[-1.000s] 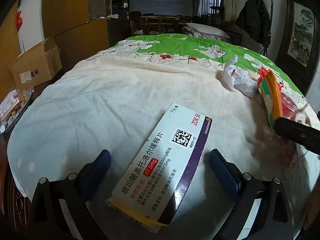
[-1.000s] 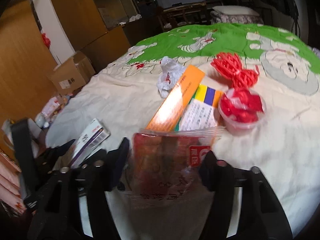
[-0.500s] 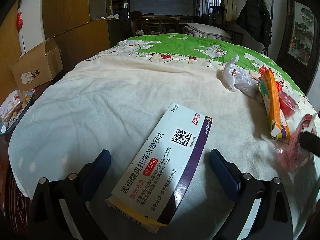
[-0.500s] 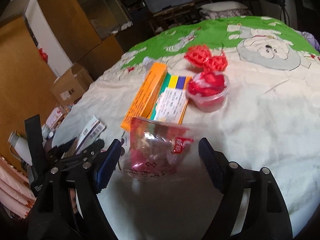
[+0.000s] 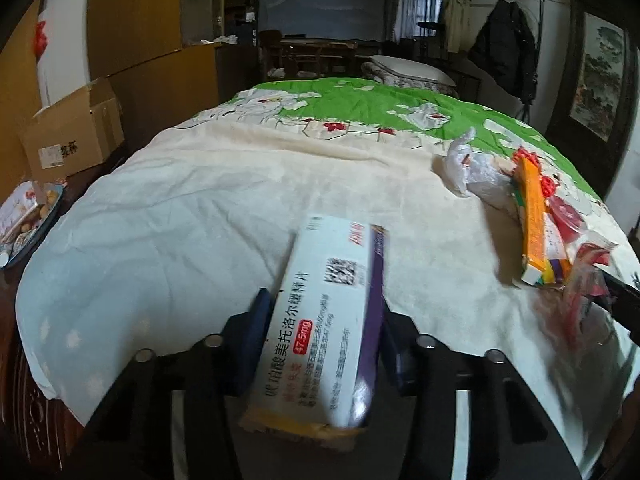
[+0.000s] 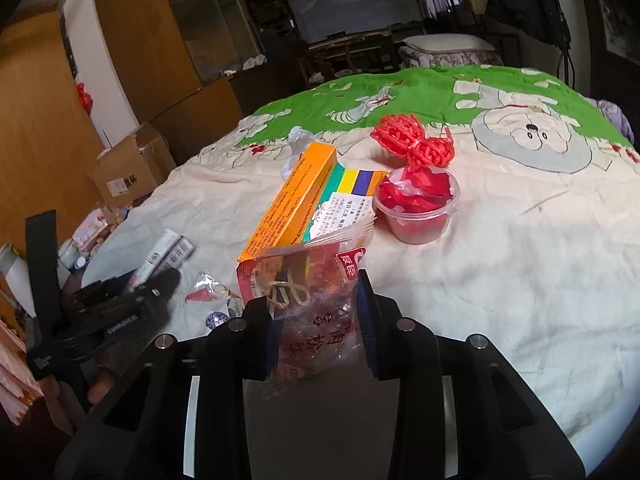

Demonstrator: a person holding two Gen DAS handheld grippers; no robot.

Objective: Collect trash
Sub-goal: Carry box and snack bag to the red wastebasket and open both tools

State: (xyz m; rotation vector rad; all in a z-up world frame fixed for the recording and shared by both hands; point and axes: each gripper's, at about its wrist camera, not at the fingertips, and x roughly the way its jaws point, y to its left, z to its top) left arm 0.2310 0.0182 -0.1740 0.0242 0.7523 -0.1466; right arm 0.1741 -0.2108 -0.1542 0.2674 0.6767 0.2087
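Bed [image 5: 200,208], filling mid-frame: my collecting ground. Medicine box [image 5: 324,320], lower centre: left gripper [image 5: 320,336] jaws just closed, clamped on its sides for lifting. Snack bag [image 6: 316,304], lower centre: right gripper [image 6: 318,320] jaws just closed, pinching it.

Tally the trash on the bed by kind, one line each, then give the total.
Cardboard boxes: 2, the white medicine box and the orange box
Plastic bags and wrappers: 3, the red snack bag, the clear bag, the small torn wrapper
Plastic cups: 1
Red mesh nets: 1
Total: 7
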